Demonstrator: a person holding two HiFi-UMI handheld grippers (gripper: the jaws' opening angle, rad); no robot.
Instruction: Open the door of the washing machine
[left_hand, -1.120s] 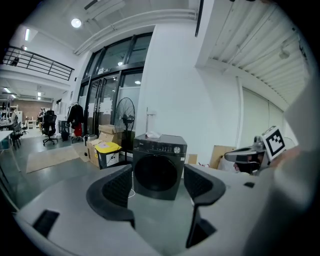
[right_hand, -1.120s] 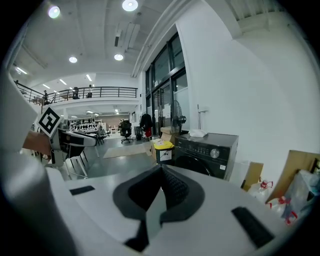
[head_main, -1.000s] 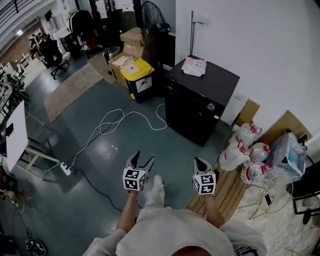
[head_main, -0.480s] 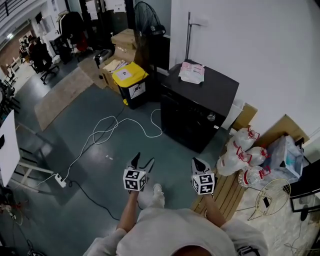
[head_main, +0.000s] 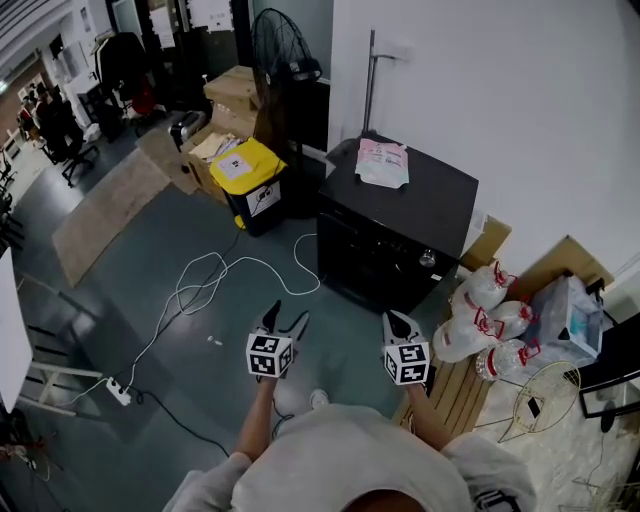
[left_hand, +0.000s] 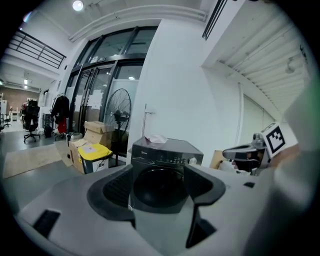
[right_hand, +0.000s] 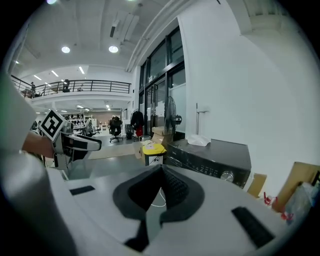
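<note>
In the head view, your left gripper (head_main: 287, 318) and right gripper (head_main: 393, 322) hang side by side over the grey floor (head_main: 150, 250), near you. The black washing machine (head_main: 400, 215) stands well apart from both, farther off and a little right, against the white wall (head_main: 520, 120). Its dark front faces you, and a pale bag (head_main: 382, 163) lies on its top. A yellow-lidded bin (head_main: 247, 172) sits to its left, and a white cable (head_main: 225, 275) loops across the floor.

In the left gripper view, your left gripper (left_hand: 159, 172) has its jaws spread wide with nothing held. The washing machine (left_hand: 167, 150) shows straight ahead in the gap, far off, and its round door (left_hand: 160, 189) is closed. Your right gripper (left_hand: 250, 150) shows at the right.

In the right gripper view, your right gripper (right_hand: 162, 169) has its jaw tips together on nothing. The washing machine (right_hand: 215, 155) lies ahead to the right, well apart, and your left gripper (right_hand: 75, 142) shows at the left.
</note>
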